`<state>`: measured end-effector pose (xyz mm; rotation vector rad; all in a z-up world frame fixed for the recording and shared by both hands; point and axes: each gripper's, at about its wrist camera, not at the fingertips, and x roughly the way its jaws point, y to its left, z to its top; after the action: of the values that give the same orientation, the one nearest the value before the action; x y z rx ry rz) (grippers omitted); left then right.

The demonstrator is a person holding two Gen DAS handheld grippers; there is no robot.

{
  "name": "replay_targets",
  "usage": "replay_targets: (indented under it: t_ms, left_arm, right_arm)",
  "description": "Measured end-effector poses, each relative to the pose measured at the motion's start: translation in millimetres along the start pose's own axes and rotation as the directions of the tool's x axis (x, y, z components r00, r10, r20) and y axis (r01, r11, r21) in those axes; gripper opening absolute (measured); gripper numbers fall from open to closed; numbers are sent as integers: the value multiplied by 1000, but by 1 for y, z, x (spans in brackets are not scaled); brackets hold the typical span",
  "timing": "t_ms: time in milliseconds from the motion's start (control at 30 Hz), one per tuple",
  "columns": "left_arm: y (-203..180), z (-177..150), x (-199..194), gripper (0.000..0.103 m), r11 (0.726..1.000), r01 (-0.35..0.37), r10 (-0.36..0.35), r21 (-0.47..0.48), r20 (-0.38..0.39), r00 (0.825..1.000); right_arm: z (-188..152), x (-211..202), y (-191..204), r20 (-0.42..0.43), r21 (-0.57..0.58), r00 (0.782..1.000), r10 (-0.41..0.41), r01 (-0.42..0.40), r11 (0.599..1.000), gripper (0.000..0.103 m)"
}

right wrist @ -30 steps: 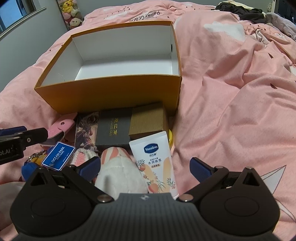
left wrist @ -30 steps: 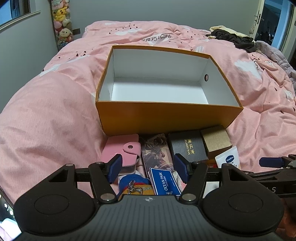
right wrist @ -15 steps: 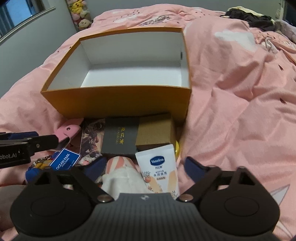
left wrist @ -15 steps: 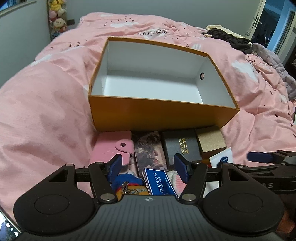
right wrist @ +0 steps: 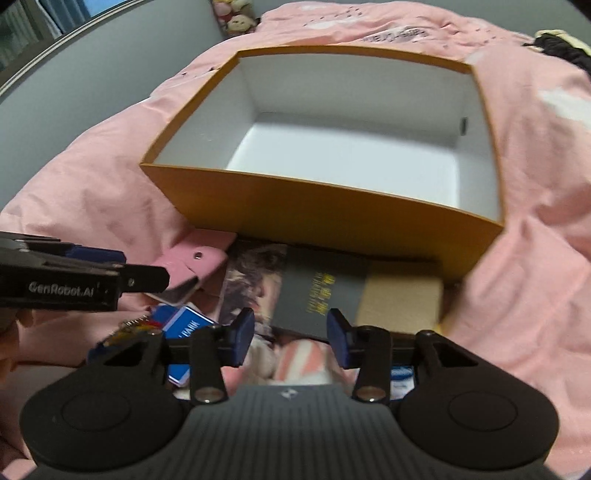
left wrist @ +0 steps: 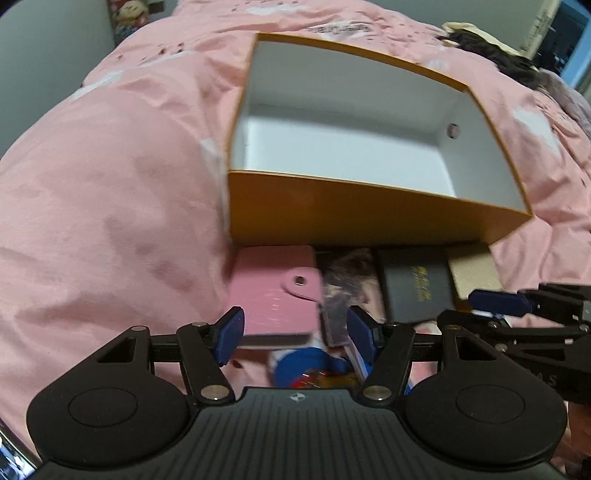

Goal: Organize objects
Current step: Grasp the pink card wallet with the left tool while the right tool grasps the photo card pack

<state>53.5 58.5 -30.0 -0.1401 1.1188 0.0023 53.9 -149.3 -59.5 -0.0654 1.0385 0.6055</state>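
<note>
An empty orange box (left wrist: pixel 369 210) (right wrist: pixel 332 214) with a white inside sits on the pink bed. In front of it lie a pink wallet (left wrist: pixel 273 291) (right wrist: pixel 192 258), a picture card (left wrist: pixel 347 284) (right wrist: pixel 251 280), a dark box (left wrist: pixel 417 288) (right wrist: pixel 321 288), a tan box (left wrist: pixel 476 273) (right wrist: pixel 402 299), a blue card (right wrist: pixel 184 325) and a striped plush (right wrist: pixel 295 362). My left gripper (left wrist: pixel 295 336) is open over the wallet's near edge. My right gripper (right wrist: pixel 291 332) is open, narrower, just above the dark box's near edge and the plush.
The pink duvet (left wrist: pixel 110 221) covers the whole bed. Dark clothes (left wrist: pixel 491 51) lie at the far right. Plush toys (right wrist: pixel 236 18) stand against the grey wall at the far left. A blue keychain toy (left wrist: pixel 306 369) lies under my left gripper.
Both grippers have moved forward and down toward the objects. My right gripper's jaws have narrowed and shifted left from the lotion tube to over the dark box and plush. The frames are motion-blurred.
</note>
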Motion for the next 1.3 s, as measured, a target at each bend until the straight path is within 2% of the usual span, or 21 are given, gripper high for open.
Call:
replay_targets:
  t_ms: [100, 167, 333, 500, 667, 733, 767, 833, 967, 1100, 1300]
  left_arm:
    - [18, 8, 10, 73, 999, 4, -6, -50, -40, 999]
    - [28, 13, 18, 73, 996, 14, -21, -92, -80, 997]
    - [47, 20, 41, 73, 987, 16, -42, -162, -159, 986]
    - [57, 23, 63, 76, 968, 75, -127, -239, -208, 970]
    - [70, 22, 83, 85, 924, 158, -250, -349, -238, 938]
    - [71, 20, 94, 85, 904, 170, -284, -392, -254, 924]
    - [69, 20, 96, 81, 902, 172, -289, -397, -255, 923]
    - [64, 20, 94, 79, 909, 170, -278, -380, -249, 928]
    - [54, 23, 75, 73, 939, 149, -223, -310, -218, 950]
    - [52, 24, 54, 45, 953, 147, -198, -263, -178, 964]
    - [50, 20, 33, 38, 975, 107, -133, -197, -124, 983]
  right_arm:
    - [11, 11, -1, -32, 54, 993, 110, -108, 993, 40]
    - [18, 16, 4, -37, 53, 988, 149, -147, 988, 40]
    - [30, 30, 26, -30, -69, 995, 93, -95, 993, 41]
    - [36, 57, 25, -94, -68, 991, 92, -99, 993, 40]
    - [38, 78, 23, -137, -74, 988, 74, -85, 994, 40]
    - [39, 82, 22, -146, -68, 986, 83, -94, 993, 39]
    - [39, 84, 21, -148, -71, 986, 82, -94, 993, 39]
    - [40, 84, 23, -149, -76, 985, 83, -95, 993, 39]
    - [44, 85, 20, -156, -66, 984, 89, -101, 993, 39]
    - [42, 85, 21, -184, -46, 978, 103, -113, 993, 41]
    - [37, 90, 20, -200, -46, 977, 77, -88, 995, 43]
